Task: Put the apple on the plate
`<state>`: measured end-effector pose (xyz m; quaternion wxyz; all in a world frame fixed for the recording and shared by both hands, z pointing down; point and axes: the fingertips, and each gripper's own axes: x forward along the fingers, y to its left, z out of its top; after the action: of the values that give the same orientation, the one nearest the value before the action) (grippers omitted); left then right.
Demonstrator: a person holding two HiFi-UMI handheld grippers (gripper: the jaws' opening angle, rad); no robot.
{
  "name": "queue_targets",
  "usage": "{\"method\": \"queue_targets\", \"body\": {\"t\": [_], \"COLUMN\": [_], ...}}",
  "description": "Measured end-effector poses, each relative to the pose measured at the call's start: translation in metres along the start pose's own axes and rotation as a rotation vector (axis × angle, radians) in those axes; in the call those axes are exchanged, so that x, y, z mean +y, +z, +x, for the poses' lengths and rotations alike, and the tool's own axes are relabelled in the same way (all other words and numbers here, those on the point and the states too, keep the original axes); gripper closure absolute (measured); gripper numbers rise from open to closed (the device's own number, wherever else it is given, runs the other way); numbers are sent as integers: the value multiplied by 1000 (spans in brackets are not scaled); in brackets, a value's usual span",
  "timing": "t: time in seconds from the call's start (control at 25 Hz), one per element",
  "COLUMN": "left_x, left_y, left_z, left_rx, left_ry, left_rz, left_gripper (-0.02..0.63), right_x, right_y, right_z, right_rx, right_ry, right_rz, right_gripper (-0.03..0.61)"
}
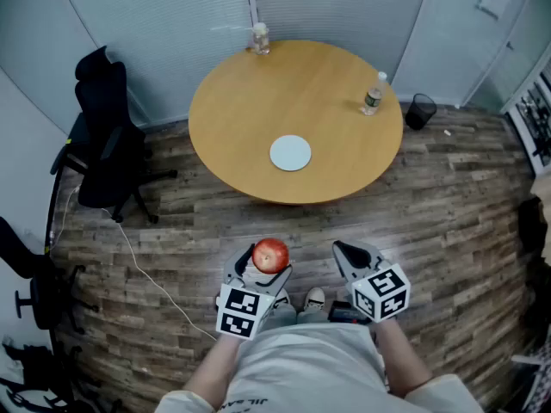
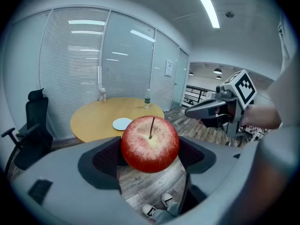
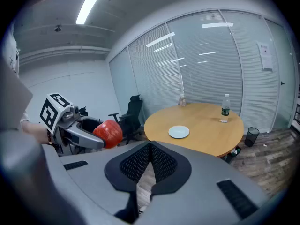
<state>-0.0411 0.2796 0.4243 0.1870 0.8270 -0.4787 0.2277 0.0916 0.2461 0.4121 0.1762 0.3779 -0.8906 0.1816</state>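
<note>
Left gripper (image 1: 261, 271) clamped on apple (image 1: 270, 255), pads on both sides, stem up. Right gripper (image 1: 353, 256) beside it, jaws together, empty. Plate (image 1: 290, 153) on near part of round table (image 1: 344, 119), far ahead of apple, slightly right, well apart. Left hand carries forward.

Left gripper (image 2: 151, 154) clamping an apple (image 2: 150, 143).
Stem up; plate (image 2: 122, 123) on round table (image 2: 93, 121) beyond.

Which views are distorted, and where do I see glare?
Head view: mild bending at the edges, soft glare on the floor. Left gripper view: strong fisheye, dark corners, apple sharp. Right gripper view: same fisheye, ceiling lamp blown out.
</note>
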Motion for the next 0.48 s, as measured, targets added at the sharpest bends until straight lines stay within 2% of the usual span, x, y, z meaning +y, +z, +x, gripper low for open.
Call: {"method": "queue_targets", "body": {"t": [0.48], "left_x": [9], "left_y": [12], "left_z": [6], "left_rx": [-34], "left_ry": [2], "left_rz": [-30], "left_gripper": [233], "right_x": [6], "right_y": [-4], "right_z": [8], "right_rx": [23], "right_ry": [17], "right_rz": [-16], "right_gripper": [549]}}
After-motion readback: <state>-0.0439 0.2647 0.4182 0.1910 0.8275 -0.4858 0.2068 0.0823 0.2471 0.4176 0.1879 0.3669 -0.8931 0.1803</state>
